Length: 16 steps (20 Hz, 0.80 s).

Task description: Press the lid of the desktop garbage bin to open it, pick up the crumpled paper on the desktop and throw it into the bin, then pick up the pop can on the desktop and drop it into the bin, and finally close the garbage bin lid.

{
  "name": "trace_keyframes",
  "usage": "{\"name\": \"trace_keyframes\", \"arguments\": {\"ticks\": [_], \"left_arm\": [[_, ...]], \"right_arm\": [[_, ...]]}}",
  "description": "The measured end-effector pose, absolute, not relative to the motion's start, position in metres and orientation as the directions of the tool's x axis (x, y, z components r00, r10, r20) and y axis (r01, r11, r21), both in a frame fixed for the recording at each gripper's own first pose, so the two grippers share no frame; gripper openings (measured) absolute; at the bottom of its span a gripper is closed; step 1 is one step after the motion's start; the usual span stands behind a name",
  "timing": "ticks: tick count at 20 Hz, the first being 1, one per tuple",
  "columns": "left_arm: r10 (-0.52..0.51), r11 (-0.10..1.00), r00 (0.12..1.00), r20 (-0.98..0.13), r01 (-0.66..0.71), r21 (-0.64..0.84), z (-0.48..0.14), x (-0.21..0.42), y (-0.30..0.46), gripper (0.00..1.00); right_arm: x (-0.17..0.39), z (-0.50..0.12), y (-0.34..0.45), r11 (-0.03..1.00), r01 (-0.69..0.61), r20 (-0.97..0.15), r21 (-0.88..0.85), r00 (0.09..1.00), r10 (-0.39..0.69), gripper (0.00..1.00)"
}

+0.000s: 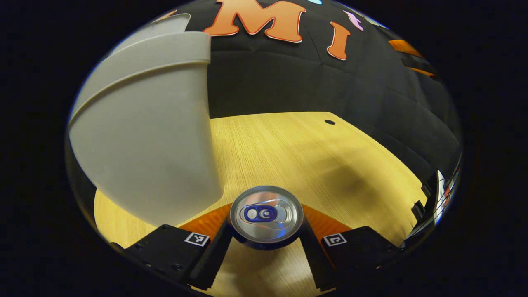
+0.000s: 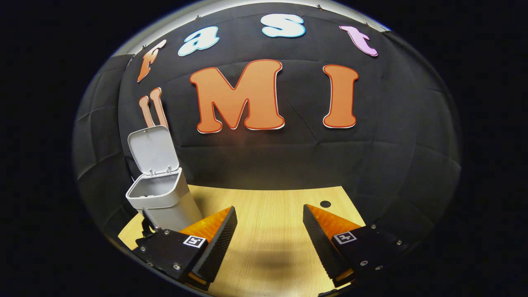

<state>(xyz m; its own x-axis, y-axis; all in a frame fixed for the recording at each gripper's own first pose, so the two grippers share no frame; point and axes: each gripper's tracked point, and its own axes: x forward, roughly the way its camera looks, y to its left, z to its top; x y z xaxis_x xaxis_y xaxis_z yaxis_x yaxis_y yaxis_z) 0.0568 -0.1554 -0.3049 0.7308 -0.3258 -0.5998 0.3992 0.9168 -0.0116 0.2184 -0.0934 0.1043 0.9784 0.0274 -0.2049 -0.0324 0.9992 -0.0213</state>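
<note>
Now our left gripper (image 1: 266,231) clamps the round, shiny pop can (image 1: 266,214) beside the smooth bin (image 1: 144,136); our right gripper (image 2: 270,235) gapes wide over woodgrain desktop (image 2: 268,214)

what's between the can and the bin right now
In the left gripper view only bare wooden desktop lies between the pop can, clamped by the left hand-held gripper, and the garbage bin close beside it.

Each claw (image 2: 270,235) has ridged wedge fingers on screwed block mounts bearing square coded markers
</note>
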Motion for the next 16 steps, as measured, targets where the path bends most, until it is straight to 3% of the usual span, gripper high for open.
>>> {"name": "trace_keyframes", "arguments": {"ticks": [16], "left_arm": [[-0.337,0.926,0.776,-0.533,0.377,-0.037,-0.105,0.02,-0.123,0.84]], "right_arm": [[0.229,0.113,-0.065,0.998,-0.065,-0.162,0.018,0.985,0.067,0.96]]}}
